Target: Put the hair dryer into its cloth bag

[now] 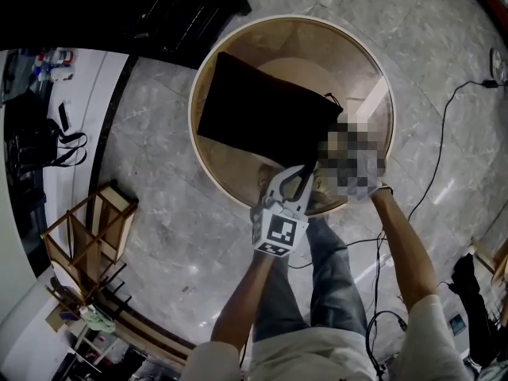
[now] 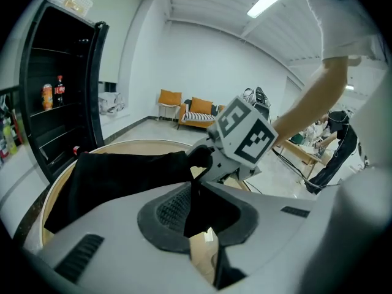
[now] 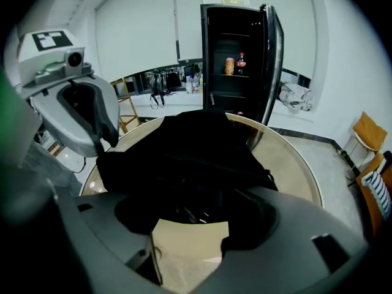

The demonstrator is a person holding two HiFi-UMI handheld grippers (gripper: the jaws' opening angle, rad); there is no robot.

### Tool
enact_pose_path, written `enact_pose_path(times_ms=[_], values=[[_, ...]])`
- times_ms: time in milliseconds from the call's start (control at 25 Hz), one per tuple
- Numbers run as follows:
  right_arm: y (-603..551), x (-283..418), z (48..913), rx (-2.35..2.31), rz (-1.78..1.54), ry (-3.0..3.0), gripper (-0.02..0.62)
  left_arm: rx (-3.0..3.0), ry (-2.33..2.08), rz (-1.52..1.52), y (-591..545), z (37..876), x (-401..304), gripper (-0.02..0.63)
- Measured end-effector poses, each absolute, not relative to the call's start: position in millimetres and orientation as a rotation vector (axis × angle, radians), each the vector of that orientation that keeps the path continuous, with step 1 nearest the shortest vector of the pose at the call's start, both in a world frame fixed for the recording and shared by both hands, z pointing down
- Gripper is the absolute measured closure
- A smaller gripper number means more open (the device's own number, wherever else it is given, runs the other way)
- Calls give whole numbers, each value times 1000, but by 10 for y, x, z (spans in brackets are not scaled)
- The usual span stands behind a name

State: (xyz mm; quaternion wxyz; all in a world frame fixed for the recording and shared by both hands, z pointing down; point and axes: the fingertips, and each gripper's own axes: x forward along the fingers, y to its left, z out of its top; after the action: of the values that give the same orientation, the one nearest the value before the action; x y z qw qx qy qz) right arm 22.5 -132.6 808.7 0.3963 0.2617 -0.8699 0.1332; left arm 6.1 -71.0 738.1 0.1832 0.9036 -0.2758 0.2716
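Nearest in the head view are the person's two forearms, reaching down to the near rim of a round wooden table (image 1: pixel 218 161). A black cloth bag (image 1: pixel 262 113) lies flat across the table top. The left gripper (image 1: pixel 292 182) meets the bag's near edge, with its marker cube (image 1: pixel 279 232) towards the person. The right forearm (image 1: pixel 401 236) ends just beside it, at the same edge. The hair dryer cannot be made out in this view.

Left gripper view: the jaws stand together, clamped on a thin fold of the bag's black cloth, which runs up between the pads (image 2: pixel 171 210). The rest of the bag spreads away to the left over the table. The right gripper (image 2: pixel 205 164) sits just beyond, its tips at the bag's raised edge. A black cabinet (image 2: pixel 61 103) stands against the left wall.

Right gripper view: the jaws stand well apart and press on nothing. Bare table top shows between them. The bag's dark open edge lies just ahead of the tips. Small glints show inside that edge, but whether they belong to the hair dryer cannot be told. The left gripper holds the bag's edge at upper left.
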Motion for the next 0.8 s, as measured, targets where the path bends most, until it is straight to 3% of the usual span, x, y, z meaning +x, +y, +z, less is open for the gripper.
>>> enact_pose_path(times_ms=[240,560,640,800], values=[[-1205,646,7728,930,490,-2239,313,2531,-842,712,-709,7267,-49,566],[-1250,876,7008,1217,566,-2280,522,2555,-896,660,-732,6909,-28,568],[-1268,877,6747,1246,581,-2328,556,2566,-907,630,-768,6731,-12,568],[-1320,887,6195,1328,620,-2469,565,2594,-940,562,-880,6353,-14,568]])
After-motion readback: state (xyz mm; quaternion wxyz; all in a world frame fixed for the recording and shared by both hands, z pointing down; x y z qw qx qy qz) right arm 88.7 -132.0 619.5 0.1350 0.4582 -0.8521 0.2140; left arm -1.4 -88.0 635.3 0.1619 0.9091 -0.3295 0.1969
